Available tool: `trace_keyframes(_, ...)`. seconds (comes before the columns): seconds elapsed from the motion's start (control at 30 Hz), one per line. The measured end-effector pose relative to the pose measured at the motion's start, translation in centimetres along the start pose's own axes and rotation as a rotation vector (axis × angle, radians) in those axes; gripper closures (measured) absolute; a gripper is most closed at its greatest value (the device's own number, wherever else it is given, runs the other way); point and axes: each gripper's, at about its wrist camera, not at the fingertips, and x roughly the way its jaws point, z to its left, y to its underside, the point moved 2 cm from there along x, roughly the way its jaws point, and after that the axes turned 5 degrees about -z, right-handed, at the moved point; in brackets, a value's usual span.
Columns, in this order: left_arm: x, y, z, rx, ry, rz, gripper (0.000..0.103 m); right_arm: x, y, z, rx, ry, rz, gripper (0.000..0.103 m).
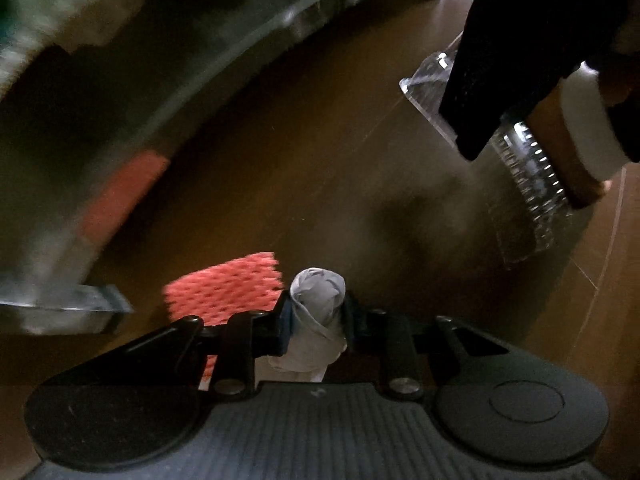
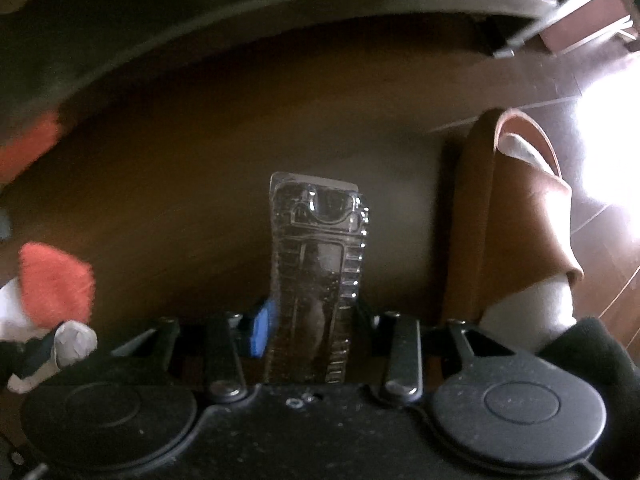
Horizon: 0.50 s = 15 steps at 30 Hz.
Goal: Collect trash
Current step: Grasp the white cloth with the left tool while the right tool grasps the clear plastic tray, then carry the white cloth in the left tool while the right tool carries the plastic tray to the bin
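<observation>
L gripper (image 1: 316,320) clamped on crumpled paper wad (image 1: 318,304) | R gripper (image 2: 312,328) clamped on clear blister pack (image 2: 318,272) (upright) | both above floor (image 1: 320,140), open room ahead | pink mesh (image 1: 224,292) blurred, partly hidden.

Both views are wrist fisheyes, each mounted just behind its own jaws, looking forward along the fingers and down onto a dark brown wooden floor (image 1: 320,152).

Left wrist view: left gripper (image 1: 316,316) at bottom centre, very near the lens, closed on a crumpled white wad (image 1: 318,300). Right gripper (image 1: 516,80) enters upper right with a clear plastic blister pack (image 1: 528,176).

Right wrist view: right gripper (image 2: 316,320) at bottom centre, the pack (image 2: 316,280) rising straight ahead of the lens. Left gripper sits at the far left edge.

Shared: floor, red mesh piece (image 1: 224,292) (image 2: 56,284), the wad (image 2: 74,344), brown slipper (image 2: 516,220).
</observation>
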Motion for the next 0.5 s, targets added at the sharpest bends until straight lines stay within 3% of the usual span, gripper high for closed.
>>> trace_keyframes(0.23, -9.5, -0.7, 3.0, -0.014, 0.002, -0.078, 0.079, -8.0, 2.0, 2.2, -0.113, -0.085, -0.067, 0.064)
trace_keyframes(0.5, -20.5, -2.5, 3.6, -0.066, -0.066, -0.171, 0.078, -18.9, 4.6, 1.2, -0.201, -0.165, -0.210, 0.064)
